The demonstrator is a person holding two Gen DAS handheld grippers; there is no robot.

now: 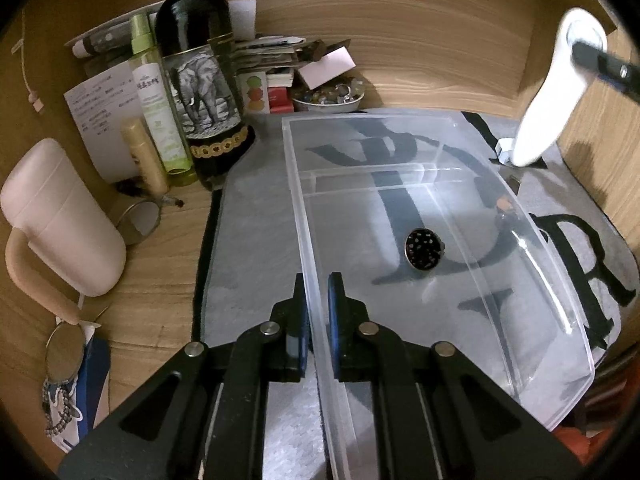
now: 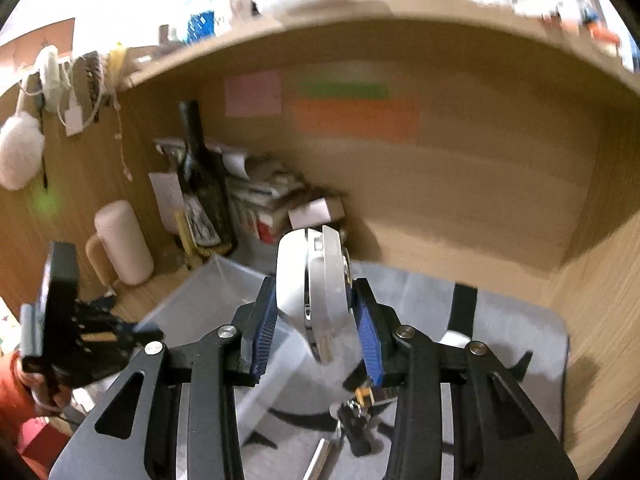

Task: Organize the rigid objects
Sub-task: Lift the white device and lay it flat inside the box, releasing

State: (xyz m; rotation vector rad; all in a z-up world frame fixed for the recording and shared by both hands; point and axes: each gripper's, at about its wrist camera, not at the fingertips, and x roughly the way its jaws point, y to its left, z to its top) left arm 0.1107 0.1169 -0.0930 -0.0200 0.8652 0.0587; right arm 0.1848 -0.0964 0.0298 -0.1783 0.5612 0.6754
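My left gripper (image 1: 318,316) is clamped on the near left wall of the clear plastic organizer box (image 1: 400,172), one pad outside and one inside. In the box's near compartment lies a small round dark object with speckles (image 1: 425,249), perhaps a ring or a lid; I cannot tell which through the plastic. The box sits on a grey mat with large black letters (image 1: 256,232). My right gripper (image 2: 316,312) is closed on a white computer mouse (image 2: 316,276), held on its side between the blue pads and lifted above the mat; in the left wrist view the mouse (image 1: 548,92) hangs high off the box's far right corner. Below my right fingers a bunch of keys (image 2: 356,412) lies on the mat. Farther back on the wooden desk (image 1: 160,280) stand a pink mug (image 1: 60,220), a green spray bottle (image 1: 158,100) and a dark wine bottle with an elephant label (image 1: 200,72), then a bowl of small trinkets (image 1: 328,96) beside stacked papers.
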